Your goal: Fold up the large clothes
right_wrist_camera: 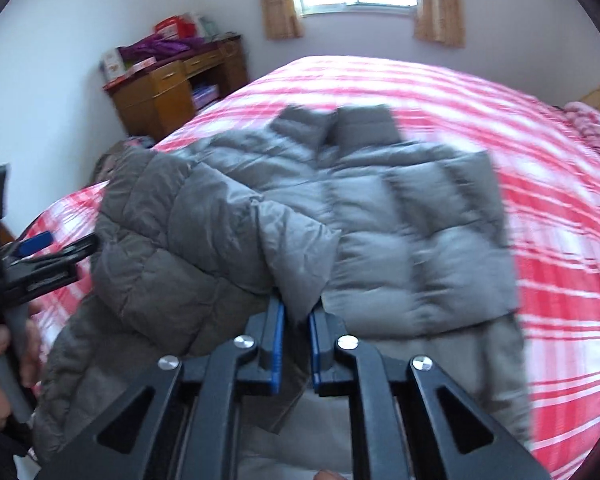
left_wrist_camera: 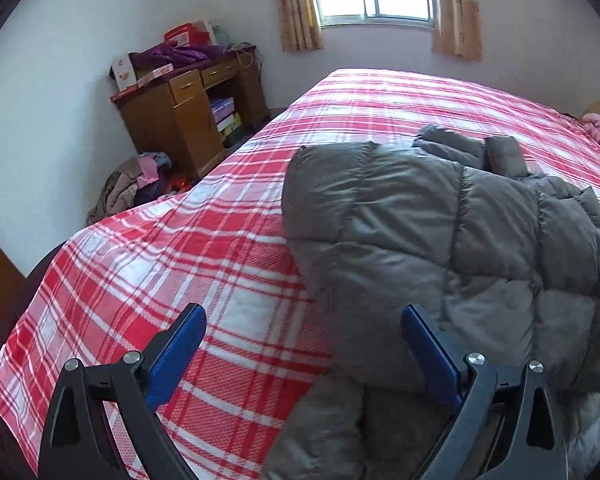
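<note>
Your right-wrist view is motion-blurred: the jacket and bedspread smear past reading. The fold in your right gripper hides its own end between the pads. In the left-wrist view the jacket runs off the right and bottom edges. The desk clutter is too small to identify.

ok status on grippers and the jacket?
Left gripper open, empty. Right gripper shut on grey puffer jacket fold. Jacket on plaid bed. Nothing blocking.
</note>
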